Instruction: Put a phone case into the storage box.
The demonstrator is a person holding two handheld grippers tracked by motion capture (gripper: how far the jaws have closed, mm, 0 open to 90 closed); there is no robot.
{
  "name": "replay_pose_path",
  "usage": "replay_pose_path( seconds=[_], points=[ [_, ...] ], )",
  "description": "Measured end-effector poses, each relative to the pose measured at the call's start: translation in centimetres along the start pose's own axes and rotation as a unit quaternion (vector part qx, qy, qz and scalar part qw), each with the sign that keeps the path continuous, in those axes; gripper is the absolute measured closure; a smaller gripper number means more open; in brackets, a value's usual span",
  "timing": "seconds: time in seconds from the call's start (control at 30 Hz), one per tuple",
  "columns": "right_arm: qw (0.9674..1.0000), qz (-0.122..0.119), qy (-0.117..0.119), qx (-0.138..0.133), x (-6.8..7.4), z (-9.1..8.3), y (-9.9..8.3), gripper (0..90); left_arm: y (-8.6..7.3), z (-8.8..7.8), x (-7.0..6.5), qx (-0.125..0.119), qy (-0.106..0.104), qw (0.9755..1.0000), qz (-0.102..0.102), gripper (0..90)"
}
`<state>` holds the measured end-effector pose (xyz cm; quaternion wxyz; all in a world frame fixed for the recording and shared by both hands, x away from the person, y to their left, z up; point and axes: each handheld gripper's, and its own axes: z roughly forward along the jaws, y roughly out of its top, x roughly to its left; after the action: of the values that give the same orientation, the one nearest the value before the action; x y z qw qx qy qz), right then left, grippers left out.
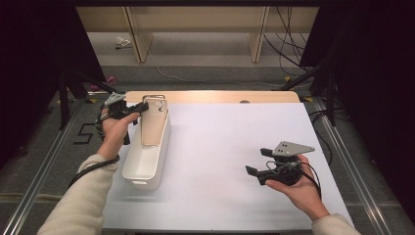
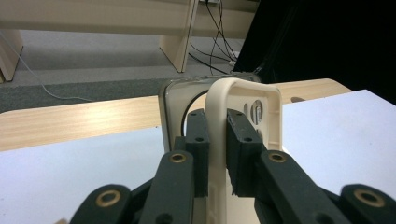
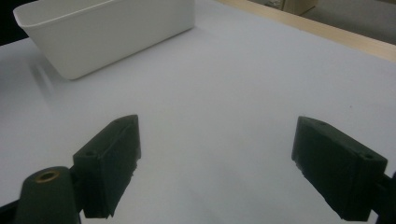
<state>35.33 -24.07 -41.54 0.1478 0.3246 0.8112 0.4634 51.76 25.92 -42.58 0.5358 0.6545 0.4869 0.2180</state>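
Observation:
A long white bin (image 1: 159, 164) stands on the left part of the white table. A cream flat board (image 1: 154, 125) leans upright inside it at the far end. My left gripper (image 1: 142, 106) is shut on the board's looped top edge (image 2: 233, 86); in the left gripper view its pads (image 2: 198, 140) press on both sides of the cream loop. My right gripper (image 1: 257, 164) hovers over the right part of the table, jaws wide apart with nothing between them. In the right gripper view, that gripper (image 3: 217, 163) points across bare table toward the bin (image 3: 116, 32).
A wooden strip (image 1: 215, 96) runs along the table's far edge. Beyond it are the floor, wooden shelf legs (image 1: 258, 34) and loose cables (image 1: 286, 44). Dark curtains and metal rails flank the table. Bare white surface (image 1: 220, 142) lies between the bin and the right gripper.

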Motion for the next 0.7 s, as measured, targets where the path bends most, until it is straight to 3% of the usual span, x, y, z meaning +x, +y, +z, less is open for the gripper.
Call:
replay_pose_path(
  seconds=[0.33,0.5,0.7],
  points=[
    [1.0,0.0,0.001,0.0,0.0,0.0,0.0,16.3,0.2,0.2,0.0,0.017,0.023,0.9995,0.009,76.3],
    [1.0,0.0,0.001,0.0,0.0,0.1,0.0,16.3,0.8,0.0,-0.2,0.018,0.039,0.999,0.015,69.1],
    [1.0,0.0,0.001,0.0,0.0,0.1,0.0,16.3,1.3,-0.5,-0.6,0.011,0.039,0.9989,0.025,64.1]
  ],
)
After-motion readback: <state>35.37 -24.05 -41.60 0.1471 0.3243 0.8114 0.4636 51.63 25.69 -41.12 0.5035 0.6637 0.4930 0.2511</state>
